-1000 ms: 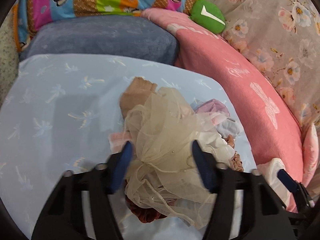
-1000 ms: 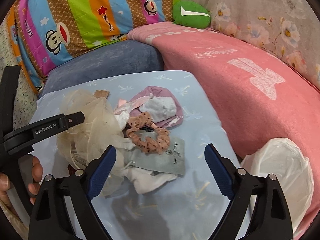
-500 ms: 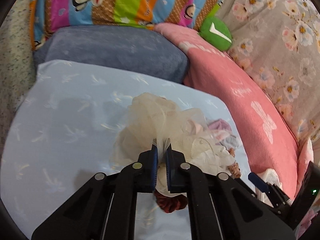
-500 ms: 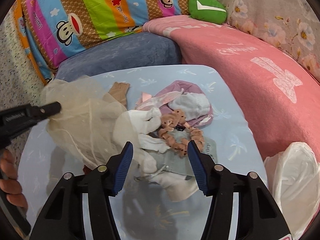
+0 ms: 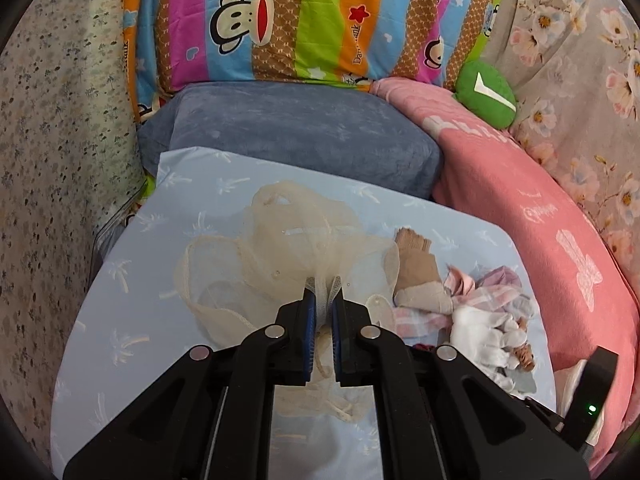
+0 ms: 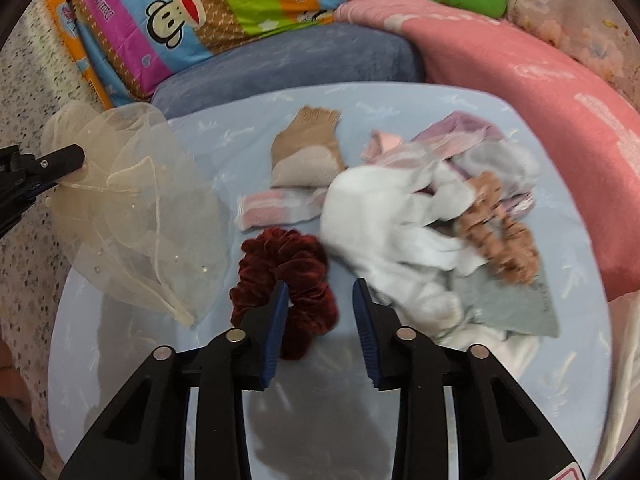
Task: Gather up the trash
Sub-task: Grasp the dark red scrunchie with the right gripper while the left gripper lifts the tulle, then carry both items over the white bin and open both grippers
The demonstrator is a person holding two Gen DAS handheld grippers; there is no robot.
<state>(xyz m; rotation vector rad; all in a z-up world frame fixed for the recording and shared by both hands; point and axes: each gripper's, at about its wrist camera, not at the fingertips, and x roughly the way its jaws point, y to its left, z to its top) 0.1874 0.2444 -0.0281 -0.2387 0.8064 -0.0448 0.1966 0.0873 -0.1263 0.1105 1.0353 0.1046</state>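
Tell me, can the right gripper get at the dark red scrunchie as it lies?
Probably yes: the right gripper is open and closing, its jaws straddling the dark red scrunchie, uncovered on the blue sheet.

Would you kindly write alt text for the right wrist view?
The right gripper, its jaws just closing, straddles a dark red scrunchie on a light blue tabletop. The left gripper holds cream tulle beside piled socks.
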